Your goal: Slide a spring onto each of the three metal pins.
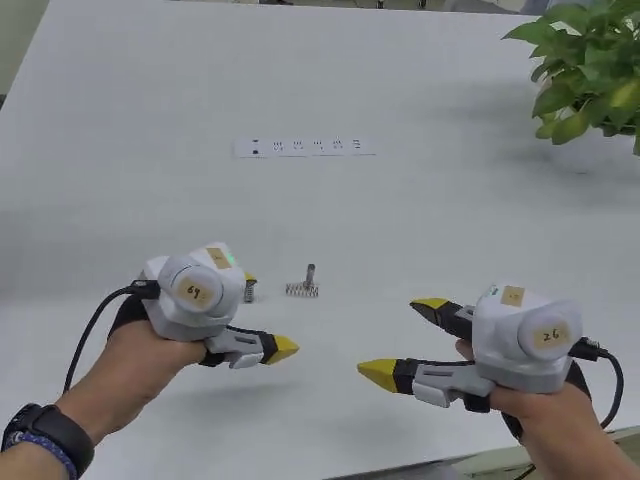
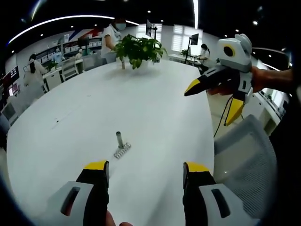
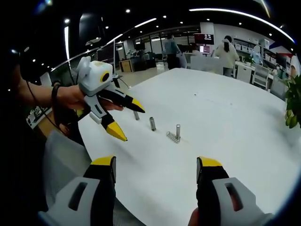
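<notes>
Both tongs open, hold nothing: left gripper [image 1: 265, 313], right gripper [image 1: 404, 338], over worktop [image 1: 400, 220] nr front edge. Spring [image 1: 302, 290] lies flat just beside pin [image 1: 310, 273], not on yet. Middle pin [image 3: 152, 123], far pin [image 3: 136, 115]: can't tell if springs on.

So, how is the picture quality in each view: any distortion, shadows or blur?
Head view: soft even light, faint shadows on the table under the left gripper and right gripper. Left gripper view: fisheye bends the table edge and ceiling lights. Right gripper view: same bending, dim room behind.
</notes>
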A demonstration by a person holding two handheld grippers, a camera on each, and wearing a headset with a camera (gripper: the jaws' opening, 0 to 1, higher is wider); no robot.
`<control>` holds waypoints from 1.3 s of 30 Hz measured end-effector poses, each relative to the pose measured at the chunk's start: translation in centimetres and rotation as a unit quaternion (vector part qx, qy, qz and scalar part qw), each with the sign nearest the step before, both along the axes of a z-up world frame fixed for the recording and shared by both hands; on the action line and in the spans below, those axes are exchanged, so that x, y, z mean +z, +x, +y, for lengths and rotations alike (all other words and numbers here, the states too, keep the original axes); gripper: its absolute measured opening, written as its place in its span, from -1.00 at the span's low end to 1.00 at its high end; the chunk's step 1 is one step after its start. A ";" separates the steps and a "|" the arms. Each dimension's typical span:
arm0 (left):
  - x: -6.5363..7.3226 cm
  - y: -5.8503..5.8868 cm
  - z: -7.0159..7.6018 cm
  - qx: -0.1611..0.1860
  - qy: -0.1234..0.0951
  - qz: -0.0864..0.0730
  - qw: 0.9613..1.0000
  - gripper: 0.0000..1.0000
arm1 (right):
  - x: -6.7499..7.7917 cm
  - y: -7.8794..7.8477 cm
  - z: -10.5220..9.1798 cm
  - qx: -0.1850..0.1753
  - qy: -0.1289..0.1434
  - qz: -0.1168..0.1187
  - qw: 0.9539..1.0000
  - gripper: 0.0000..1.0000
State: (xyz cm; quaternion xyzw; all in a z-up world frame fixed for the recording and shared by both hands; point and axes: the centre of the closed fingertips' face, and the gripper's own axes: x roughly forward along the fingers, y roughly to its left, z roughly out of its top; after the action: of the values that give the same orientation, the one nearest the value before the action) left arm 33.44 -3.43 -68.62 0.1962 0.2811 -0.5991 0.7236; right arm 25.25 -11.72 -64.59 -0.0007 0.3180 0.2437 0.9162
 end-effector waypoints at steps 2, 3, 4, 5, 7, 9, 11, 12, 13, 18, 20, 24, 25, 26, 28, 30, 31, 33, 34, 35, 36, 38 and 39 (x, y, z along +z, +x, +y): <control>-0.4 0.2 -0.5 -0.001 0.002 0.001 1.000 0.19 | -0.1 0.0 -0.1 0.000 -0.001 0.001 1.000 0.37; -0.7 0.3 -0.8 -0.001 0.003 0.002 1.000 0.18 | -0.1 0.0 -0.2 0.000 0.000 0.002 1.000 0.37; -0.8 0.3 -1.1 -0.001 0.004 0.003 1.000 0.18 | -0.1 0.0 -0.3 0.000 0.001 0.001 1.000 0.37; -1.1 0.4 -1.4 -0.001 0.005 0.004 1.000 0.18 | -0.2 0.1 -0.3 -0.001 0.002 0.002 1.000 0.37; -1.4 0.5 -1.9 0.000 0.008 0.004 1.000 0.18 | -0.2 0.1 -0.4 -0.001 0.002 0.003 1.000 0.36; -2.0 0.7 -2.6 -0.002 0.015 0.000 1.000 0.17 | -0.3 0.1 -0.4 -0.001 0.003 0.003 1.000 0.36; -2.5 0.8 -3.0 -0.003 0.020 -0.003 1.000 0.17 | -0.3 0.0 -0.4 0.001 0.003 0.003 1.000 0.36; -2.8 0.8 -3.3 -0.005 0.022 -0.002 1.000 0.17 | -0.3 0.0 -0.4 0.002 0.003 0.003 1.000 0.36; -3.0 0.8 -3.5 -0.005 0.023 -0.002 1.000 0.16 | -0.3 0.0 -0.3 0.003 0.003 0.004 1.000 0.36; -4.2 1.2 -4.4 -0.007 0.031 0.000 0.999 0.16 | -0.4 0.0 -0.3 0.005 0.005 0.005 1.000 0.36; -4.7 1.6 -4.6 -0.005 0.034 0.000 0.999 0.15 | -0.4 0.0 -0.4 0.006 0.004 0.006 1.000 0.35; -5.8 2.3 -5.1 0.001 0.045 0.004 0.999 0.14 | -0.4 0.0 -0.5 0.006 0.007 0.008 1.000 0.35; -6.0 2.3 -5.3 0.003 0.043 0.010 0.999 0.14 | -0.5 -0.1 -0.6 0.006 0.007 0.009 1.000 0.35; -6.3 2.5 -5.5 0.005 0.043 0.012 0.999 0.14 | -0.5 -0.1 -0.6 0.007 0.007 0.010 1.000 0.34; -6.6 2.6 -5.7 0.005 0.045 0.015 0.999 0.14 | -0.6 -0.2 -0.6 0.009 0.007 0.011 1.000 0.34; -7.0 2.7 -6.1 0.007 0.046 0.020 0.999 0.13 | -0.7 -0.2 -0.6 0.009 0.009 0.013 1.000 0.34; -7.2 2.7 -6.2 0.007 0.047 0.021 0.999 0.13 | -0.7 -0.2 -0.6 0.009 0.009 0.013 1.000 0.34; -7.8 2.9 -6.4 0.011 0.050 0.025 0.998 0.13 | -0.8 -0.3 -0.6 0.009 0.009 0.015 1.000 0.34; -7.9 2.9 -6.4 0.014 0.050 0.029 0.998 0.13 | -0.9 -0.3 -0.6 0.009 0.010 0.016 1.000 0.34; -8.2 2.9 -6.5 0.015 0.052 0.032 0.998 0.13 | -0.9 -0.4 -0.6 0.009 0.010 0.016 1.000 0.33; -8.4 2.9 -6.5 0.015 0.054 0.033 0.998 0.13 | -0.9 -0.4 -0.6 0.009 0.011 0.017 1.000 0.33; -8.7 2.9 -6.6 0.013 0.058 0.034 0.998 0.13 | -1.0 -0.5 -0.6 0.009 0.011 0.018 1.000 0.33; -8.7 2.9 -6.6 0.014 0.059 0.035 0.998 0.13 | -1.1 -0.5 -0.7 0.009 0.011 0.019 1.000 0.33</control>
State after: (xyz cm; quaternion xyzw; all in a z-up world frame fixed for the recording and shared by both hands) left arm 36.35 -10.01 -77.36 0.2130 0.3437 -0.5777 0.7091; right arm 24.73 -12.42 -65.64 0.0114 0.3324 0.2551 0.9079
